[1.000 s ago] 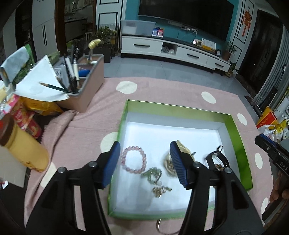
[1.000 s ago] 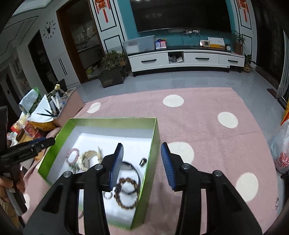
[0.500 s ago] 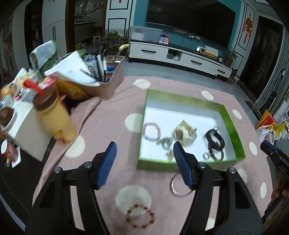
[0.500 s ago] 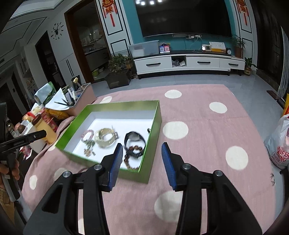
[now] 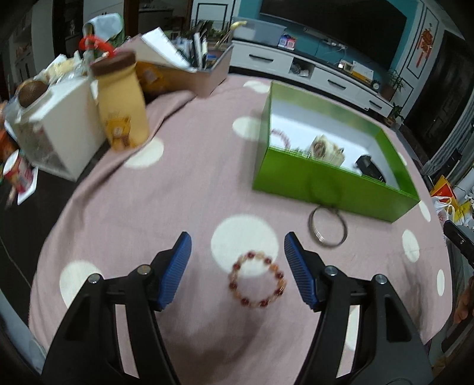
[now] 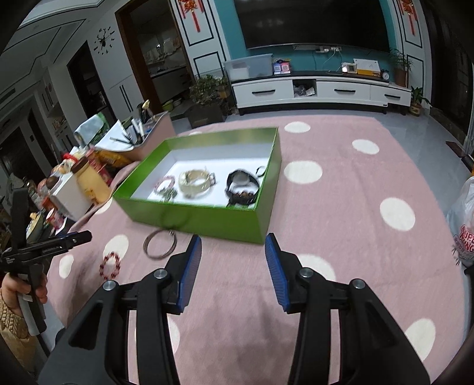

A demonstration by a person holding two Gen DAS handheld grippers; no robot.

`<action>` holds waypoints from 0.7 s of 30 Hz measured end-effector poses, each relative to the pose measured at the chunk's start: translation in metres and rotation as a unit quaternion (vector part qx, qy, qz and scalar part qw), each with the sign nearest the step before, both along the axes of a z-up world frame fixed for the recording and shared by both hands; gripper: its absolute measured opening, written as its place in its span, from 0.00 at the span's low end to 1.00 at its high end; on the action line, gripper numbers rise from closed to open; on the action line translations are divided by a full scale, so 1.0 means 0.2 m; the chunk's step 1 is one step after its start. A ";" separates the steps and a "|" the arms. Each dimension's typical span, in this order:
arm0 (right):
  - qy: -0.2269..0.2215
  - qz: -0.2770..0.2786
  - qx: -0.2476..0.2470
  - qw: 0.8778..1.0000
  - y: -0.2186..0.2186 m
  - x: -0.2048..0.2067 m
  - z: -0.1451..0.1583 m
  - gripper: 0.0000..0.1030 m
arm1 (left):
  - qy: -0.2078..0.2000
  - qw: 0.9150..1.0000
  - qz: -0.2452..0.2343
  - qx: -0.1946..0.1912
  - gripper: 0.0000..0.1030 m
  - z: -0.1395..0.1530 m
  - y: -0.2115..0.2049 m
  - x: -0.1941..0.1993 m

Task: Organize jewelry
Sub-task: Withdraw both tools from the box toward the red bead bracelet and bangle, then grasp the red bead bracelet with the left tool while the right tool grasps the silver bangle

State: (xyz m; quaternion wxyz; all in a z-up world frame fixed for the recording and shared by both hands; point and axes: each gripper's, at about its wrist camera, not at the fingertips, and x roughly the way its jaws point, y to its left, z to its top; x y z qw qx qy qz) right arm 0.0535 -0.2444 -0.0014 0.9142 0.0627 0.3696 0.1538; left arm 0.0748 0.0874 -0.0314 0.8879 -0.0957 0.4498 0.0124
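Left tongs point(image 5: 237, 266) spread empty around beaded bracelet point(image 5: 257, 280) near green box point(image 5: 326, 183), lined up for pickup; right tongs point(image 6: 233, 272) open, idle.

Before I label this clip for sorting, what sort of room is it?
Likely a home living room: a large wall television above a white TV cabinet, a wall clock, and potted plants.

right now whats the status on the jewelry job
Left tool open over the red bead bracelet on the cloth. Right tool open, empty. Silver bangle also outside the green box. Nothing in the way.
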 end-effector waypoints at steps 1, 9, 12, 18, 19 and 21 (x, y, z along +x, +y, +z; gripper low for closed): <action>0.003 0.003 0.001 1.000 0.01 -0.01 -0.01 0.44 | 0.002 1.000 0.003 0.002 0.64 -0.02 0.00 -0.02; 0.028 0.033 0.001 0.999 0.14 -0.06 -0.12 0.44 | 0.012 1.000 0.017 0.011 0.64 -0.12 0.00 -0.11; 0.032 0.042 0.002 0.999 0.18 -0.08 -0.15 0.44 | 0.013 1.000 0.019 0.018 0.64 -0.15 -0.01 -0.12; 0.039 0.064 -0.007 0.997 0.26 -0.09 -0.20 0.44 | 0.022 0.999 0.016 0.025 0.57 -0.19 -0.03 -0.11; 0.040 0.067 -0.008 0.997 0.28 -0.09 -0.21 0.44 | 0.022 0.999 0.014 0.027 0.56 -0.20 -0.03 -0.11; 0.041 0.072 -0.013 0.996 0.30 -0.08 -0.23 0.44 | 0.024 0.999 0.010 0.032 0.53 -0.21 -0.04 -0.10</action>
